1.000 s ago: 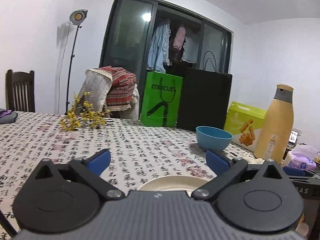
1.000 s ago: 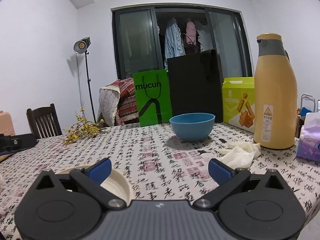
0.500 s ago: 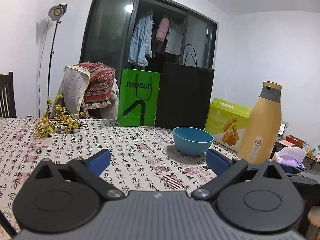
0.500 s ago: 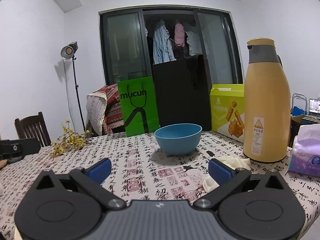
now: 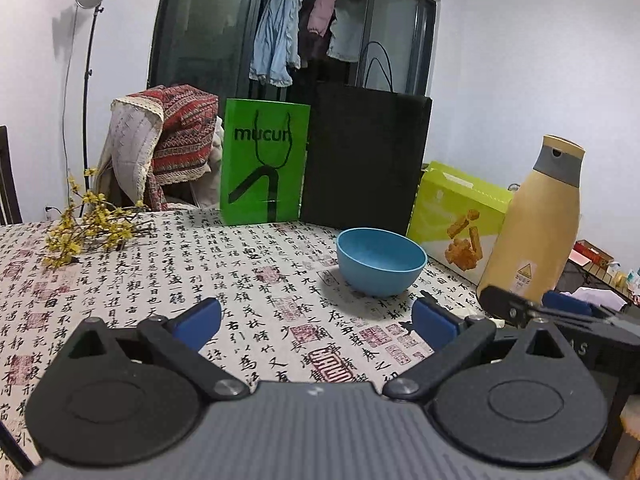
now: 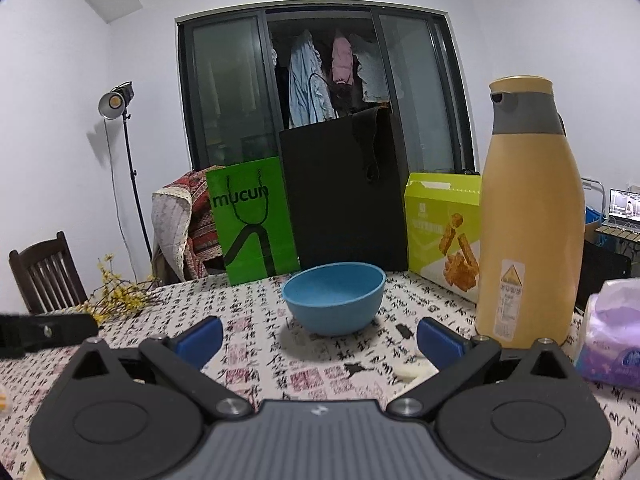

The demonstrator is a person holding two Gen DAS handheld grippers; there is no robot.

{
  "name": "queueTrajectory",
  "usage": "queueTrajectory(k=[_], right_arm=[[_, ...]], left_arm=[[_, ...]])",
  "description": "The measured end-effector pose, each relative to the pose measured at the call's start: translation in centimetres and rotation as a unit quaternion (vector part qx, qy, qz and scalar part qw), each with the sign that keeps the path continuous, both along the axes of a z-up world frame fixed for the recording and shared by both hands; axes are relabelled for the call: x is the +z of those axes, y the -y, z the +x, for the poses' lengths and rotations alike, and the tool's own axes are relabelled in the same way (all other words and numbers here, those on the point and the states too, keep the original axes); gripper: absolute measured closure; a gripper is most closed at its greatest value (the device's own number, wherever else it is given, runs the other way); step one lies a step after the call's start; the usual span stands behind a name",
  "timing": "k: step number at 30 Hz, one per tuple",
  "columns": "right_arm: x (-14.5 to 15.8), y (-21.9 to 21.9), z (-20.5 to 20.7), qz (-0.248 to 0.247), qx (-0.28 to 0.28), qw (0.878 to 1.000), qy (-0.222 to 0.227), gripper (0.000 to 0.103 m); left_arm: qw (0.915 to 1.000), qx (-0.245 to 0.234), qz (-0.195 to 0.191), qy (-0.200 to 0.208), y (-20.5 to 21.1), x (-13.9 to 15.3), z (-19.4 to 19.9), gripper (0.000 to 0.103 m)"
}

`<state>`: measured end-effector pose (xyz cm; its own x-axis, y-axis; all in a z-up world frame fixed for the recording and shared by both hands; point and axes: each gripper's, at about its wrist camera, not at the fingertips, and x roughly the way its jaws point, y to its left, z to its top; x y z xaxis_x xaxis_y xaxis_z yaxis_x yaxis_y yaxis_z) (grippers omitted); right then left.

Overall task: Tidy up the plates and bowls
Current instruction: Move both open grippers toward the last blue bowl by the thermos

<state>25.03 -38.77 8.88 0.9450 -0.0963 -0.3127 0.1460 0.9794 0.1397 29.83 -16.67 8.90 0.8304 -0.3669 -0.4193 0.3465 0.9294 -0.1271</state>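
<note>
We have the blue bowl [image 6: 334,298] dead ahead on the table [image 5: 168,272], upright and empty, and everything hangs off it. Behind the bowl stand a green bag [image 6: 253,226] and a black bag [image 6: 342,192]; behind and to its right a snack box [image 6: 444,232], with a tall yellow flask [image 6: 528,216] just right of the bowl, near enough to crowd any approach from that side. Off to the bowl's left lies a sprig of yellow flowers [image 5: 86,224].

Our right gripper [image 6: 320,340] points straight at the bowl with its blue pads spread wide, nothing between them; that line-up reads to us as setting up for a rim grab. Our left gripper [image 5: 316,320] is spread and empty too, with the bowl ahead and slightly right of it. We'd say the left one hangs back to leave room.

No plate shows in either view; one may sit below the gripper bodies, but we cannot tell.
</note>
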Motion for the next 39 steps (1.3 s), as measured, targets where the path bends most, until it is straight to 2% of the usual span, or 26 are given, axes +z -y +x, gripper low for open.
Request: queueTrajectory(k=[11, 25, 32, 39], right_arm=[[2.0, 1.4, 3.5, -0.005, -0.01, 1.0, 0.004, 0.0], [3.3, 3.6, 8.2, -0.007, -0.031, 0.999, -0.014, 0.0], [3.5, 5.2, 11.4, -0.003, -0.054, 0.998, -0.022, 0.0], [3.3, 6.7, 14.7, 0.014, -0.068, 0.997, -0.032, 0.0]], left_arm=[[0.9999, 0.005, -0.001, -0.008, 2.5, 1.9, 2.9, 0.0], [0.9987, 0.047, 0.001, -0.019, 4.7, 3.3, 7.6, 0.0], [0.9961, 0.075, -0.003, -0.045, 6.0, 3.1, 11.7, 0.0], [0.9931, 0.106, 0.019, -0.047, 7.8, 2.3, 15.3, 0.0]])
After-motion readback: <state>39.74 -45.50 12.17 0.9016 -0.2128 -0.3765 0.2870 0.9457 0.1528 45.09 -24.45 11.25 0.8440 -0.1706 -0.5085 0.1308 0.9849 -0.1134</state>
